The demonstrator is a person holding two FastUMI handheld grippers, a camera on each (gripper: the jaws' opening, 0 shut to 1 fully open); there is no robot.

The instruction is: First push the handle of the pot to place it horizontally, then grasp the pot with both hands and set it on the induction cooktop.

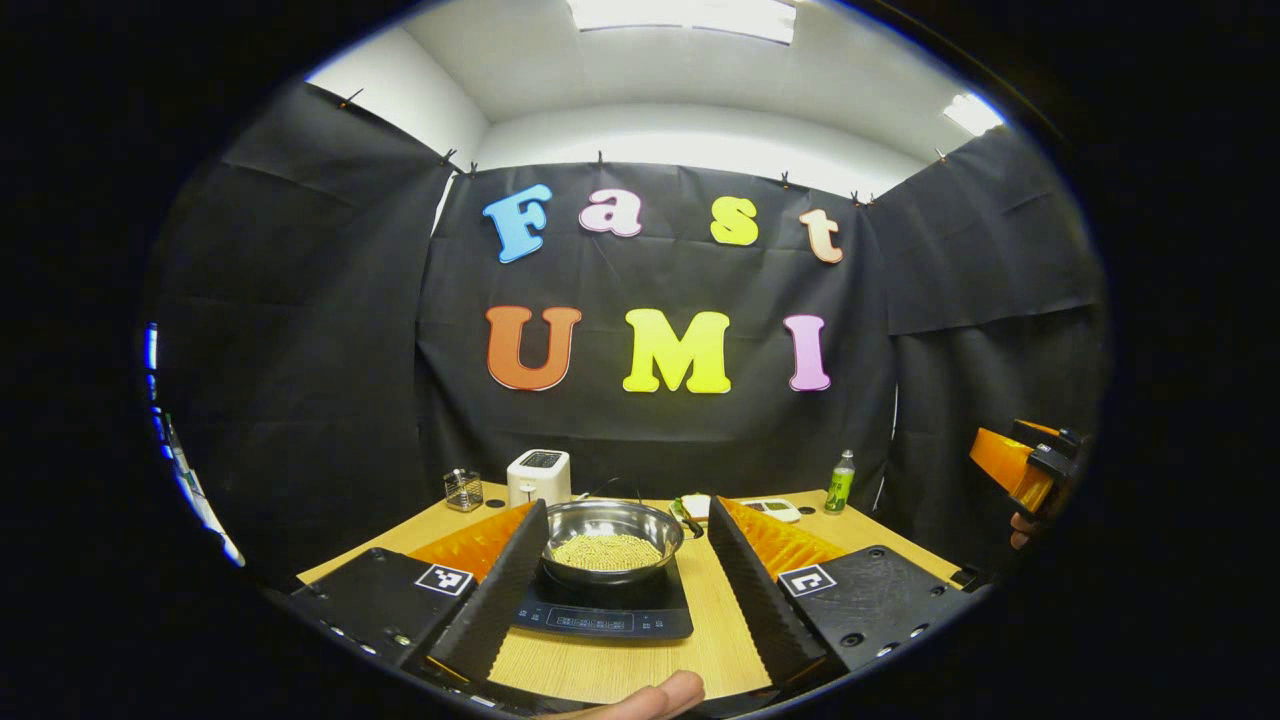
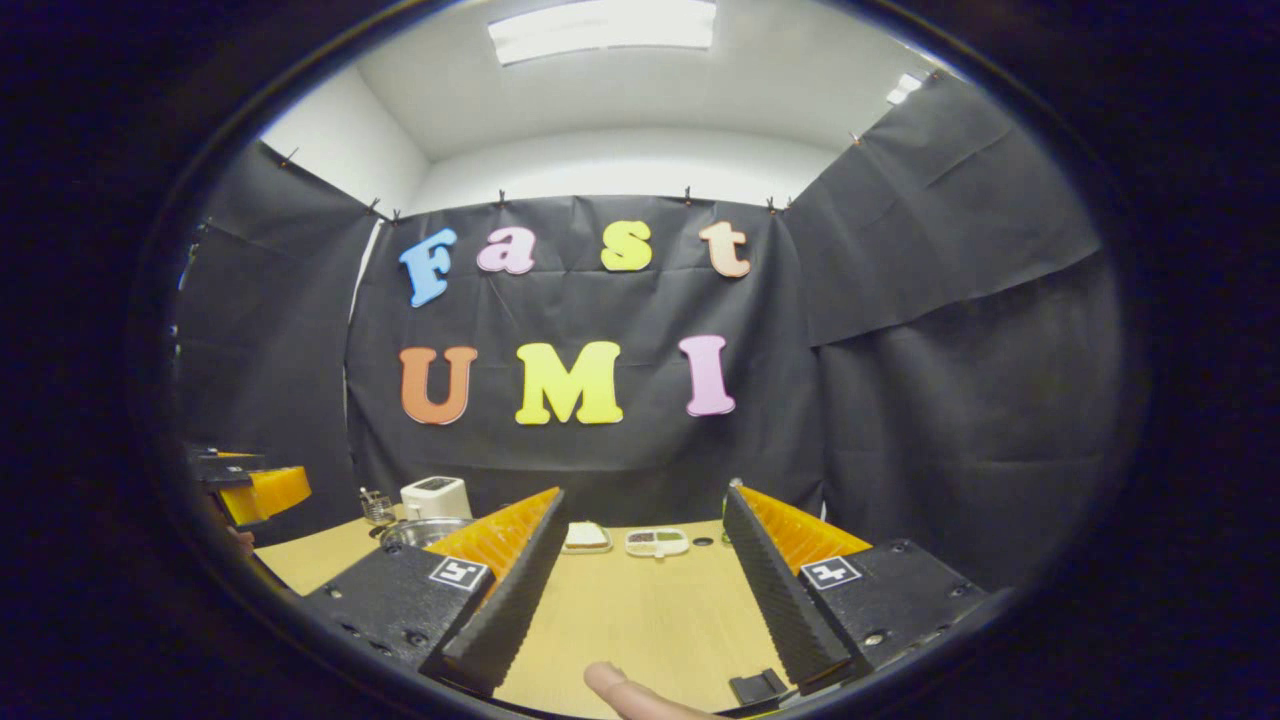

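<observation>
The pot [image 1: 612, 540], a steel bowl-shaped vessel filled with pale grains, is seen sitting on the induction cooktop [image 1: 605, 612] in the left gripper view, squarely over the dark plate, so the placing step is judged to be done. A thin wire handle is made out arching behind the pot's rim, though its exact lie cannot be told.

The left tongs [image 1: 625, 590] are held wide apart, framing the pot without touching it, and are clamped on nothing; they appear drawn back from it. The right tongs [image 2: 640, 590] are likewise spread apart and empty, held over bare wooden surface [image 2: 640, 610], well apart from the pot [image 2: 420, 531], which is glimpsed at that view's left.

Behind the cooktop a white toaster [image 1: 539, 476], a small glass jar [image 1: 463, 489] and a green bottle [image 1: 840, 482] are set along the back edge, presumably kept out of the working area.
</observation>
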